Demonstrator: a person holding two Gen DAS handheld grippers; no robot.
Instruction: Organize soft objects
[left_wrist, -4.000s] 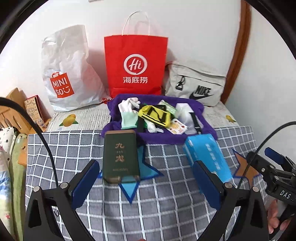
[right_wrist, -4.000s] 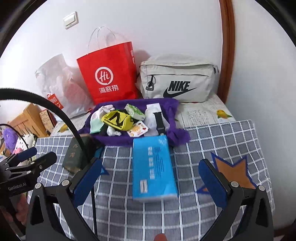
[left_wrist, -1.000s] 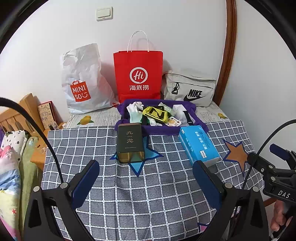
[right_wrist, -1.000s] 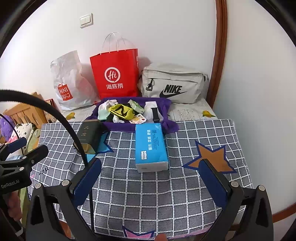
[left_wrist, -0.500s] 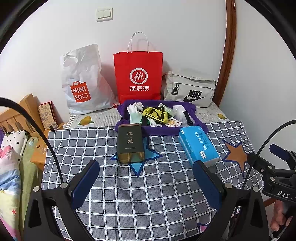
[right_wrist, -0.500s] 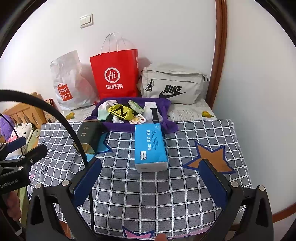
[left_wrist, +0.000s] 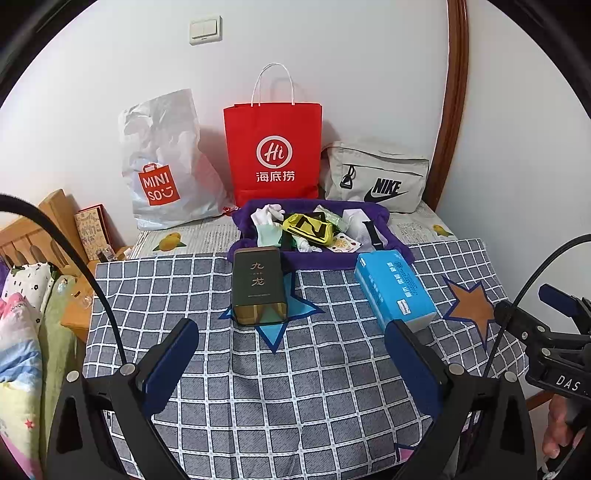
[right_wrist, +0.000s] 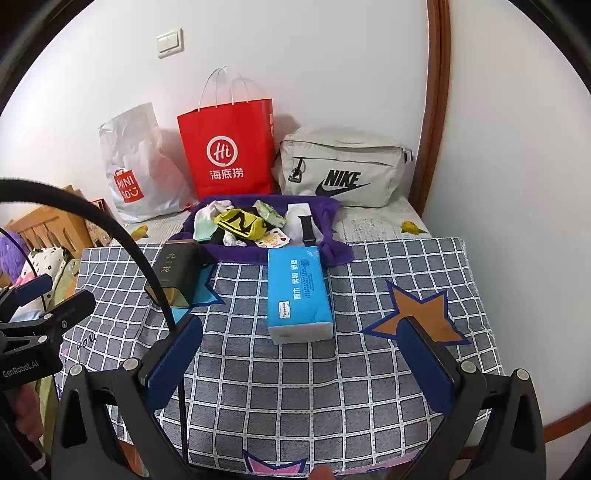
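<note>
A purple cloth tray (left_wrist: 255, 243) (right_wrist: 236, 254) sits at the back of the table. It holds white socks (left_wrist: 264, 216) (right_wrist: 212, 208), a yellow-and-black soft item (left_wrist: 308, 227) (right_wrist: 242, 223), a green packet and a black strap. A blue tissue pack (left_wrist: 395, 288) (right_wrist: 299, 291) and a dark green tin (left_wrist: 258, 284) (right_wrist: 175, 271) lie in front of it. My left gripper (left_wrist: 291, 365) is open and empty above the near table. My right gripper (right_wrist: 299, 365) is open and empty, also well short of the objects.
A checked cloth with star patches (left_wrist: 314, 369) (right_wrist: 369, 332) covers the table. Against the wall stand a white Miniso bag (left_wrist: 162, 166), a red paper bag (left_wrist: 273, 147) and a grey Nike bag (left_wrist: 376, 181). Bedding and wooden furniture (left_wrist: 26, 295) lie left.
Over four seconds both grippers pulled back and up from the table, so the objects look smaller. In the last second nothing has visibly moved.
</note>
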